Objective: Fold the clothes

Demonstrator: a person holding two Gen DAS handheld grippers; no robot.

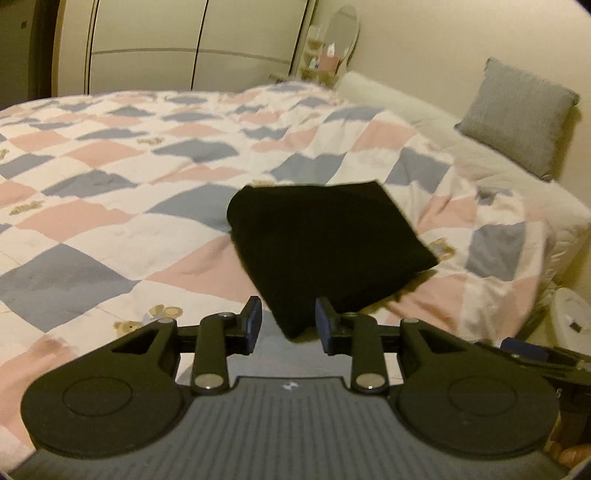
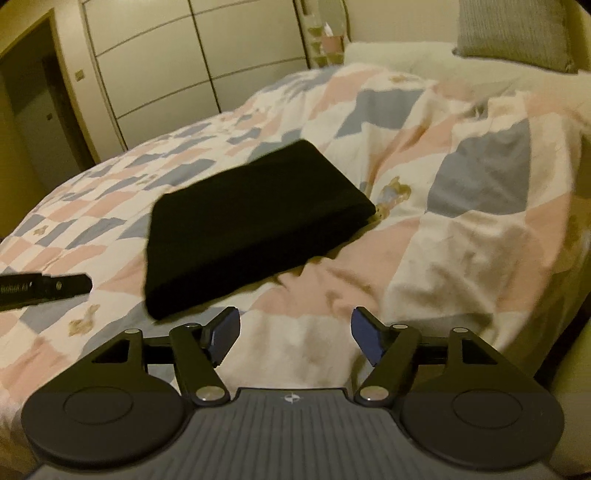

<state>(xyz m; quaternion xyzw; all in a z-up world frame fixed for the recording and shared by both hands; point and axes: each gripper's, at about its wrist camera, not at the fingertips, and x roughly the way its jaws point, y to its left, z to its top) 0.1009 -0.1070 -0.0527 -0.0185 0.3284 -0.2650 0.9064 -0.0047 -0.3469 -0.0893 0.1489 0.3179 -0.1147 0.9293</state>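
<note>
On the bed, near its foot-side edge, the black garment (image 1: pixel 328 240) lies folded into a compact rectangle on the patchwork quilt (image 1: pixel 110 177) — the folding looks done for this piece. No other clothes show, so what is left I cannot judge. My left hand-held gripper (image 1: pixel 289 325) stands partly spread with nothing pinched; the garment's near corner shows just beyond the gap, though blur makes contact hard to rule out. My right hand-held gripper (image 2: pixel 295 334) is spread wide over bare quilt, empty. Room — pale wardrobe doors (image 1: pixel 192 40), grey cushion (image 1: pixel 517 114) at the head, oval mirror (image 1: pixel 341 31), dim warm light.
</note>
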